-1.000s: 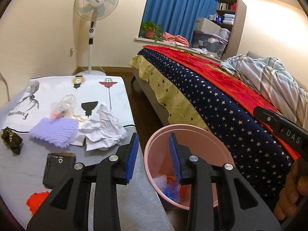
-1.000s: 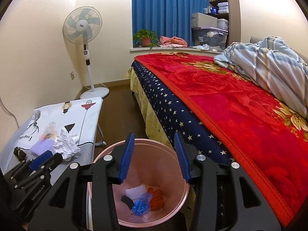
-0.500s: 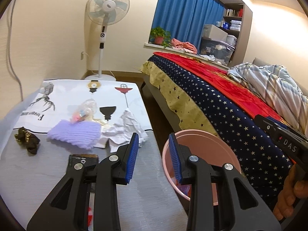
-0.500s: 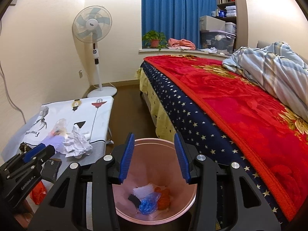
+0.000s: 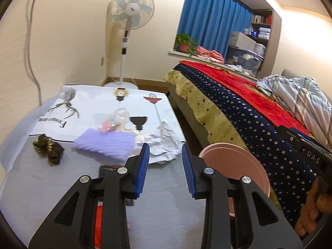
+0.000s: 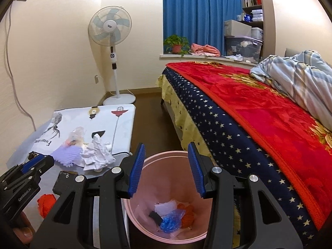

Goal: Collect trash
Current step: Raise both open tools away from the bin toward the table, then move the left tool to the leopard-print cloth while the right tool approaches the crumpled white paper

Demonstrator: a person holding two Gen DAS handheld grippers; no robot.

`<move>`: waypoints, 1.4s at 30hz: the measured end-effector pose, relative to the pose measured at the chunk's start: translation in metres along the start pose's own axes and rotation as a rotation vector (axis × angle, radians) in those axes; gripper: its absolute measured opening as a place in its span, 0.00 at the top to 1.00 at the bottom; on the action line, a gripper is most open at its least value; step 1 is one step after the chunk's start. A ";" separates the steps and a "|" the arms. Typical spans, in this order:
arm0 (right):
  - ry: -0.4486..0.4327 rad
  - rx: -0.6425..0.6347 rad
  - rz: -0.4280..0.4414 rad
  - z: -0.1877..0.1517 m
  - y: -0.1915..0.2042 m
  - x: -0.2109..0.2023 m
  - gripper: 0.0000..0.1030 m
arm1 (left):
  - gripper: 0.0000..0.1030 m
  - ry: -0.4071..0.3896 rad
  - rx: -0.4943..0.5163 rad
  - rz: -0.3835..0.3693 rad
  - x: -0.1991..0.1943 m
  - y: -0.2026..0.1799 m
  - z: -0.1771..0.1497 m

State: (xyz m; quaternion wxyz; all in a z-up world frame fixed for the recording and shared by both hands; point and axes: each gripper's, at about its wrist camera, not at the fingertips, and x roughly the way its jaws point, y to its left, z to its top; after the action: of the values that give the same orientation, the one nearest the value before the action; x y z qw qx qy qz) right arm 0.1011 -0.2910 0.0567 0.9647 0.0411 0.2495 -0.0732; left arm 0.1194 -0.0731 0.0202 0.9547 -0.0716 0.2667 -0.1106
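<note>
The low table (image 5: 172,205) carries crumpled white paper (image 5: 164,143) (image 6: 97,155), a purple ribbed piece (image 5: 105,143) (image 6: 66,155), a clear plastic bag (image 5: 116,118), a dark brown wrapper (image 5: 48,149), a black packet (image 5: 108,169) (image 6: 63,181) and a red scrap (image 6: 46,204). My left gripper (image 5: 165,155) hangs open above the table's near right part, just short of the paper, with nothing in it. To the table's right stands the pink bin (image 5: 234,166) (image 6: 166,178), holding several scraps (image 6: 172,213). My right gripper (image 6: 166,151) is open and empty above the bin.
A bed (image 6: 249,114) with a red and star-patterned cover runs along the right, close to the bin. A standing fan (image 5: 128,20) is at the far wall, with dark floor (image 6: 149,124) between table and bed. A person's hand (image 5: 313,211) holds the right gripper's handle.
My left gripper swung left, from over the bin to over the table; the bin now sits to its right. The right gripper drifted slightly left and stays over the bin. Both stay open.
</note>
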 end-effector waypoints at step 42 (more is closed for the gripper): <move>0.194 -0.021 0.299 -0.021 0.113 0.148 0.42 | 0.27 0.056 -0.321 0.513 0.056 0.186 -0.005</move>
State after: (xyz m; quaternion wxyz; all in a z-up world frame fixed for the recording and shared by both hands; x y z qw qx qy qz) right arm 0.2367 -0.1954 -0.0290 0.9366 0.0745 0.3333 0.0780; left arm 0.1954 0.0922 -0.0479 0.9203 -0.1486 0.3165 0.1758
